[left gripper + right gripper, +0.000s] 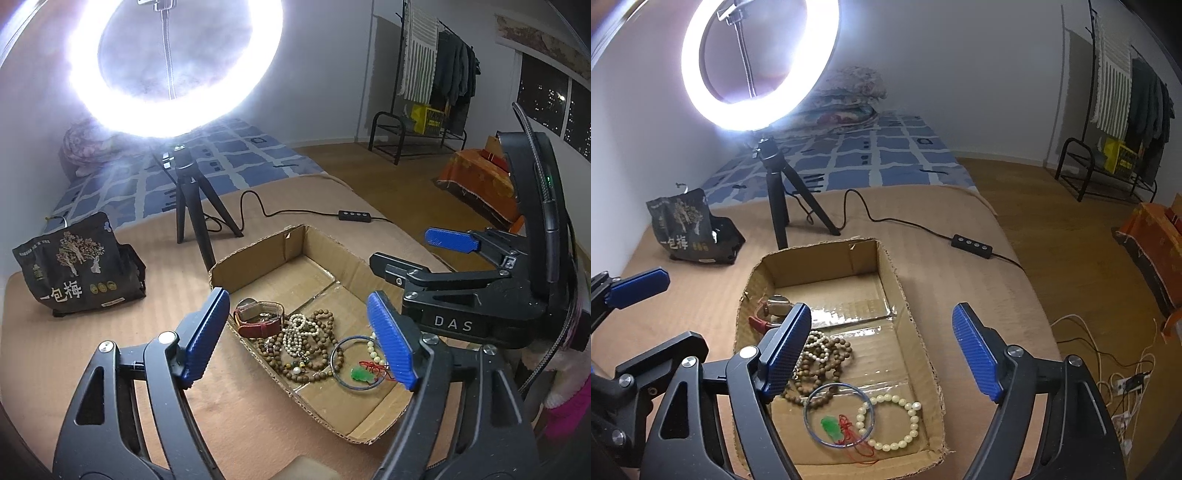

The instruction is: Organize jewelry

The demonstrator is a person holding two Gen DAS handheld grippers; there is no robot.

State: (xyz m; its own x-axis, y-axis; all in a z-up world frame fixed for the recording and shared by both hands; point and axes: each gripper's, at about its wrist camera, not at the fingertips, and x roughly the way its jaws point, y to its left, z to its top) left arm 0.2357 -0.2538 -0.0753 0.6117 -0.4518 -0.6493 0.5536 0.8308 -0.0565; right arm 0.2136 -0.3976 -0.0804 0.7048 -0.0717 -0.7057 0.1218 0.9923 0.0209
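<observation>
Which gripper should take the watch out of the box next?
Probably the left gripper. Its open jaws hang near the watch, at the box's left wall. The right gripper, also open, frames the white bead bracelet instead.

My tongs' pads [205, 334] blue; box [908, 306] brown; pendant [827, 424] green; bedsheet [886, 162] blue-white checked; watch strap [258, 326] red.
</observation>
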